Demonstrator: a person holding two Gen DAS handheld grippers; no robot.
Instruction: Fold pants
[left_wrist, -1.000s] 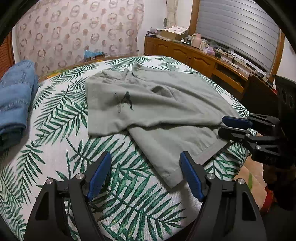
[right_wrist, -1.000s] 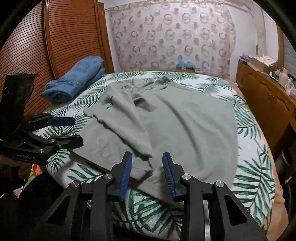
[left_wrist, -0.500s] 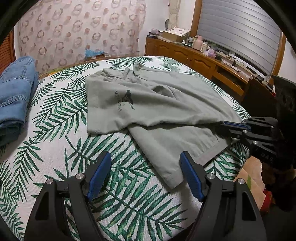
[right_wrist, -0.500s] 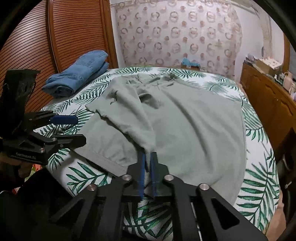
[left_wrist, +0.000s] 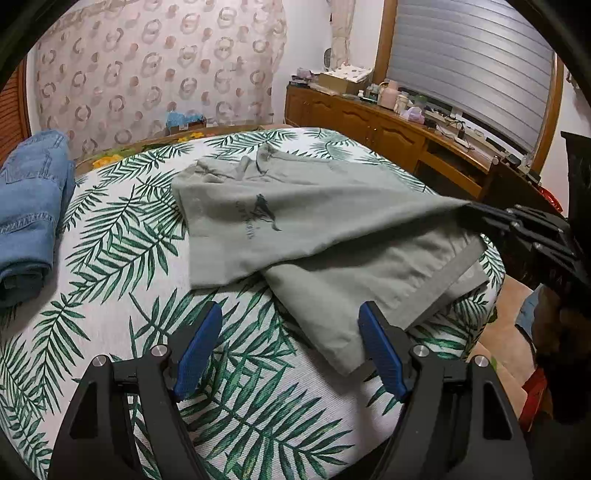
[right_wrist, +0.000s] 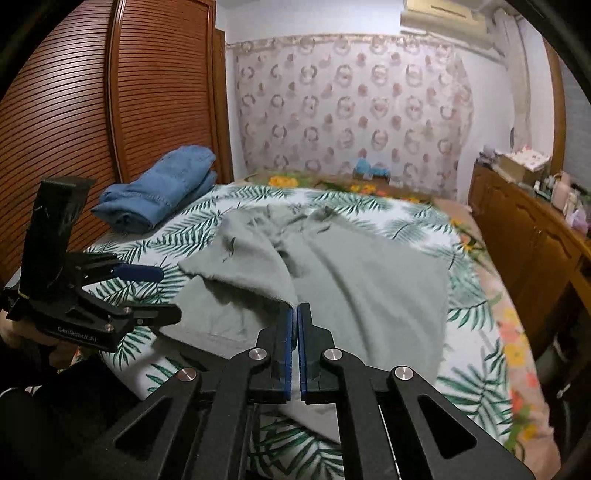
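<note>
Bedroom, bed with a palm-leaf sheet (left_wrist: 122, 258), wooden louvred wardrobe (right_wrist: 74, 110) behind it. Grey-green pants (left_wrist: 295, 221) lie spread mid-bed, folded jeans (left_wrist: 29, 206) well apart at the wardrobe-side edge. My right gripper (right_wrist: 295, 325) angled downward, blue pads together, pinching the hem of the upper pant leg, fabric lifted off the sheet there. My left gripper (left_wrist: 291, 347) tilted down over the sheet just beside the lower leg's corner, jaws wide apart, nothing between.
</note>
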